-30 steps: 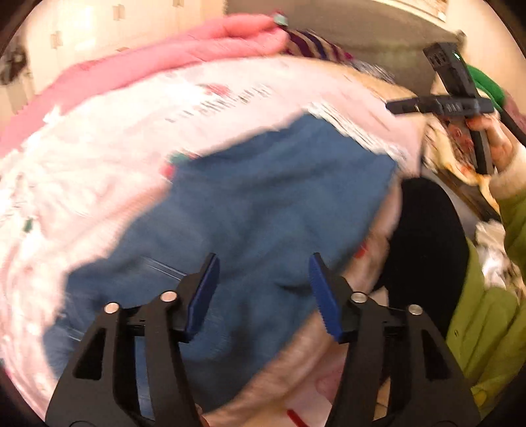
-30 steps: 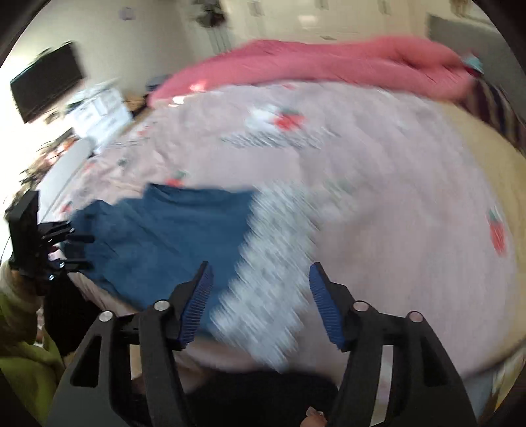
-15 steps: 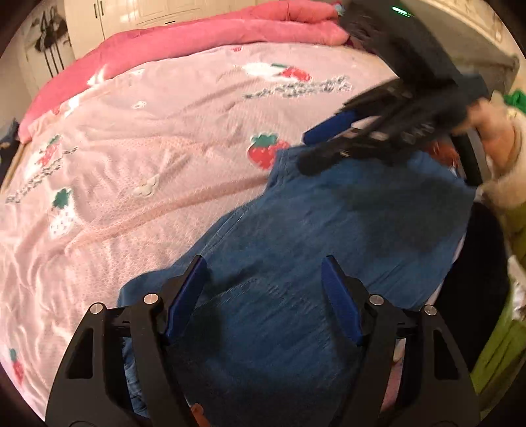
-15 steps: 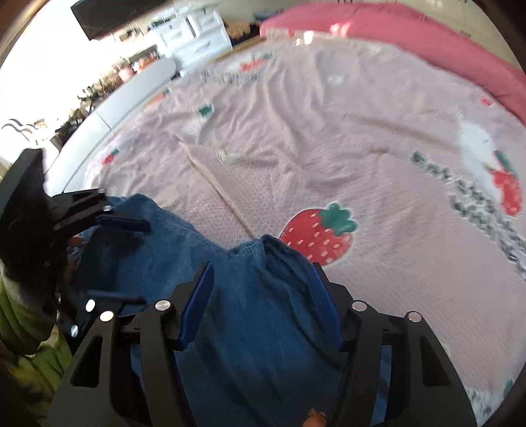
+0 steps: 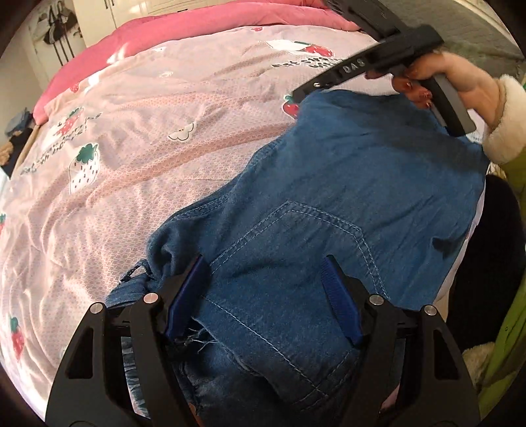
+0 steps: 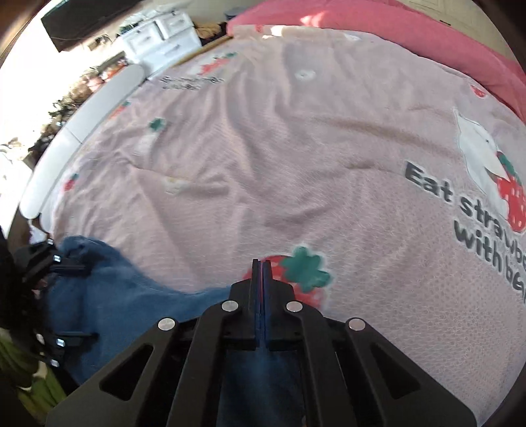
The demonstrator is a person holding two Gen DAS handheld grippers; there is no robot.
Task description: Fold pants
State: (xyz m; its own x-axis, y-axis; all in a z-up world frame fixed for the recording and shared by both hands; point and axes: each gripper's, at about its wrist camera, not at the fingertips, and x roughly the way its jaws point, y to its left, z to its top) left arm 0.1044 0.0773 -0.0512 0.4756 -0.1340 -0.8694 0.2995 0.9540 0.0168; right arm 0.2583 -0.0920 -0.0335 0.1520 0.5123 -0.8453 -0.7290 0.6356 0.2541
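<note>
Blue denim pants point(image 5: 328, 184) lie on the pink strawberry sheet point(image 5: 148, 147) near the bed's edge, a back pocket facing up. My left gripper point(image 5: 263, 289) is open just above the pocket end, and the denim lies between its blue pads without being pinched. A hand point(image 5: 460, 82) holds my right gripper point(image 5: 297, 97) at the far corner of the pants. In the right wrist view, the right gripper point(image 6: 261, 262) has its jaws closing, pressed together on the pants point(image 6: 131, 312) at their edge. The left gripper point(image 6: 75, 303) shows at the far left.
A pink duvet point(image 5: 197, 29) is bunched along the far side of the bed. White drawers point(image 6: 164, 36) and a dark screen point(image 6: 82, 19) stand beyond the bed. The person's fleece cuff and green sleeve point(image 5: 513, 164) fill the right edge.
The right gripper swung across the bed to the pants' far corner and closed on it. The left gripper came lower and closer over the pocket end, staying open.
</note>
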